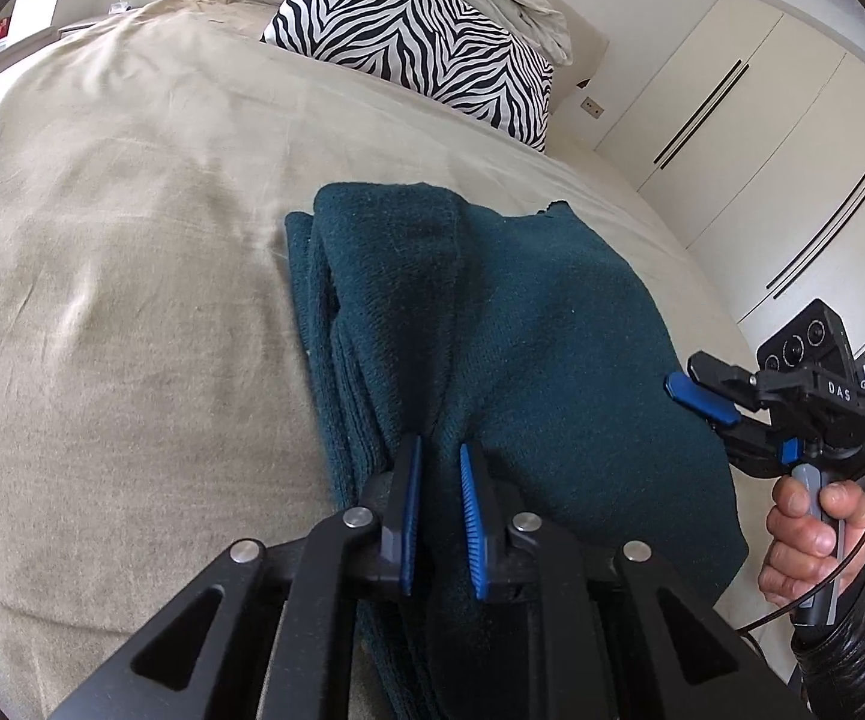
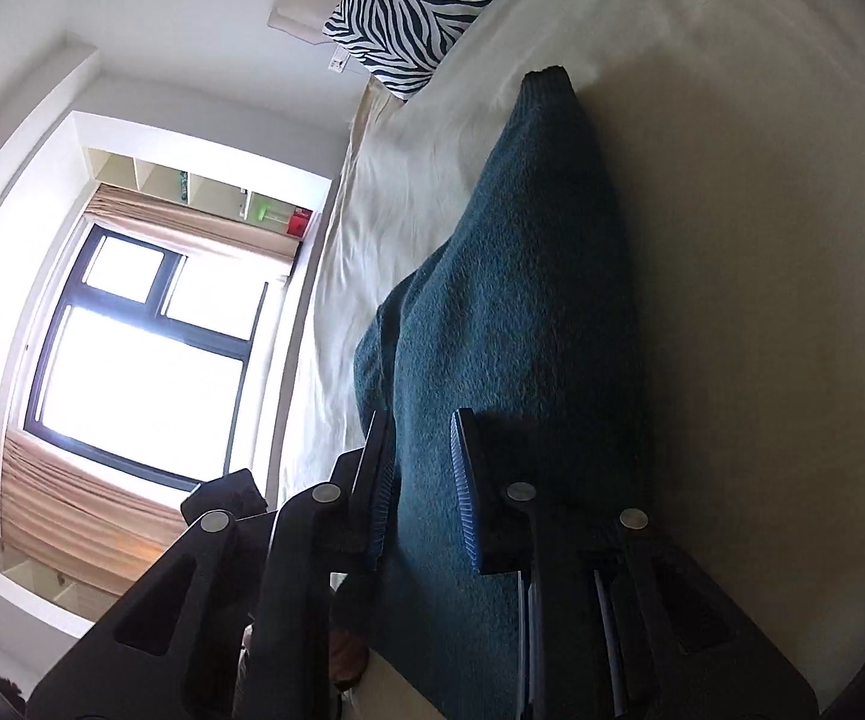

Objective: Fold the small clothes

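A dark teal knitted garment (image 1: 552, 312) lies partly folded on a beige bed (image 1: 102, 240), with a raised ridge of cloth running down its middle. My left gripper (image 1: 438, 480) is at the near end of that ridge, its blue pads pinching the fold. At the garment's right edge my right gripper (image 1: 696, 414) clamps the cloth, one blue pad on top. In the right wrist view, which is rolled on its side, the garment (image 2: 522, 240) runs between the fingers of the right gripper (image 2: 423, 462), over the bed (image 2: 762, 240).
A zebra-striped pillow (image 1: 414, 42) and a white pillow lie at the head of the bed. White wardrobe doors (image 1: 762, 150) stand to the right. A person's hand (image 1: 810, 534) holds the right gripper's handle. A bright window (image 2: 132, 330) with curtains is beyond the bed's far side.
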`<state>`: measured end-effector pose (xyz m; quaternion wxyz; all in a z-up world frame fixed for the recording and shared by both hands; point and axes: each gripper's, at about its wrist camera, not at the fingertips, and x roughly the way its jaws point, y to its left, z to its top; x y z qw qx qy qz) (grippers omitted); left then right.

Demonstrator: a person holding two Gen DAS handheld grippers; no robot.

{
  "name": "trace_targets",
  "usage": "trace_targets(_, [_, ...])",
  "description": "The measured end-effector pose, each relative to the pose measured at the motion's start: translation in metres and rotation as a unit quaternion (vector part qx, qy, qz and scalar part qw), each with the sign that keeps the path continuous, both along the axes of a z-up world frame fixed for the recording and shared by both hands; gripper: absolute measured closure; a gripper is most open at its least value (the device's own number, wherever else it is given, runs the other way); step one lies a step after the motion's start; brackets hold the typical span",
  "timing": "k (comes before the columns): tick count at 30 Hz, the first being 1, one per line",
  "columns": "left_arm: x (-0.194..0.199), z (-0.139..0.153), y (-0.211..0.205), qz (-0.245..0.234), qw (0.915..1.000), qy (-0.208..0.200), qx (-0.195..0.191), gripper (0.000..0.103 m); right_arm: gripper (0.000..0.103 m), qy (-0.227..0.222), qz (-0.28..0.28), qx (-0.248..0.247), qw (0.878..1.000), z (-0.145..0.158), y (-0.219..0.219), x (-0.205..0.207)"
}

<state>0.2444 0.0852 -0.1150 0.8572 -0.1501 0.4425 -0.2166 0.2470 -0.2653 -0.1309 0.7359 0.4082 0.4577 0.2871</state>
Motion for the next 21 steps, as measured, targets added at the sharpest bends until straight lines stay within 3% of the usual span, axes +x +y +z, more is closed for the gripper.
trace_targets(2, [-0.003,0.001,-0.001,0.0,1.0,-0.002,0.007,0.085,0.085,0.01,-0.004,0.023,1.0,-0.005,-0.011,-0.017])
trace_targets(7, [-0.008,0.0,0.002,0.004,1.0,-0.001,0.002,0.085,0.084,-0.019,0.008,0.005,1.0,0.012,-0.012,-0.063])
trace_targets(11, [-0.011,0.0,0.001,0.004,1.0,-0.002,0.008,0.085,0.085,0.003,0.073,-0.095,0.993,-0.016,0.023,-0.086])
trace_targets(13, [-0.012,-0.001,0.001,0.004,1.0,-0.002,0.006,0.085,0.085,-0.008,0.06,-0.053,0.997,-0.028,0.015,-0.089])
trace_targets(15, [-0.011,-0.001,0.002,0.004,1.0,0.0,0.0,0.085,0.088,0.017,0.045,-0.023,0.999,-0.032,0.006,-0.085])
trace_targets(19, [-0.013,-0.002,0.004,0.005,0.9999,-0.005,-0.007,0.085,0.084,-0.001,0.072,-0.055,0.996,-0.008,0.017,-0.088])
trace_targets(21, [-0.014,-0.002,0.01,0.012,0.9996,-0.004,-0.027,0.085,0.072,-0.021,0.066,-0.051,0.996,0.009,0.012,-0.094])
